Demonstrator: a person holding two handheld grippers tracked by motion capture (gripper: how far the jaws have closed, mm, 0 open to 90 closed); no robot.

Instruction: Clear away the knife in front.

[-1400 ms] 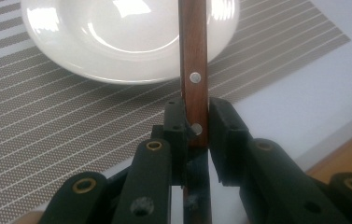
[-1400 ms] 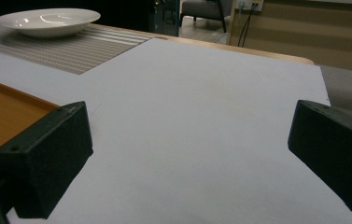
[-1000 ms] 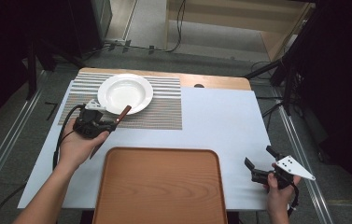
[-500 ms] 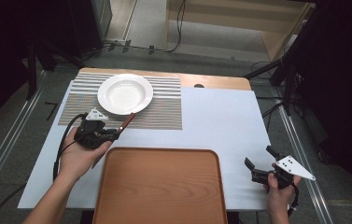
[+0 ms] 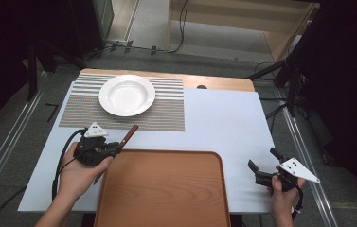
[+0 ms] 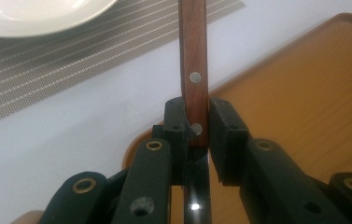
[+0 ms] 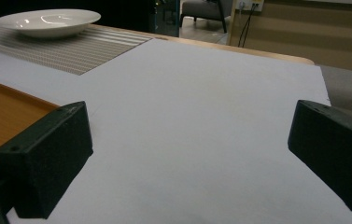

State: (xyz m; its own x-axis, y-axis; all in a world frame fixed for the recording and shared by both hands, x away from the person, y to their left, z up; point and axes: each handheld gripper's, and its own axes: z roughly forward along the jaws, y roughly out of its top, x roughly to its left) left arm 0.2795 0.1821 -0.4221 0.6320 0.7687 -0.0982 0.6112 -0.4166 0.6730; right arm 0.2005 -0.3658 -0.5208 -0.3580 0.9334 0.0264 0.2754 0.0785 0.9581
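The left gripper (image 6: 196, 135), clamped on a knife (image 6: 193, 56), carries it toward the tray (image 5: 162, 189). Next it likely needs lowering onto the tray. The right gripper (image 7: 187, 154) gapes, idle.

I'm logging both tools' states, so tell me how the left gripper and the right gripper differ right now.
The left gripper is shut on a wooden-handled knife; the right gripper stands open with nothing between its jaws. The left gripper sits at the wooden tray's near-left corner, below the placemat; the right gripper rests at the table's right edge, off the tray. Both are black, hand-held, with a grey triangular plate on top.
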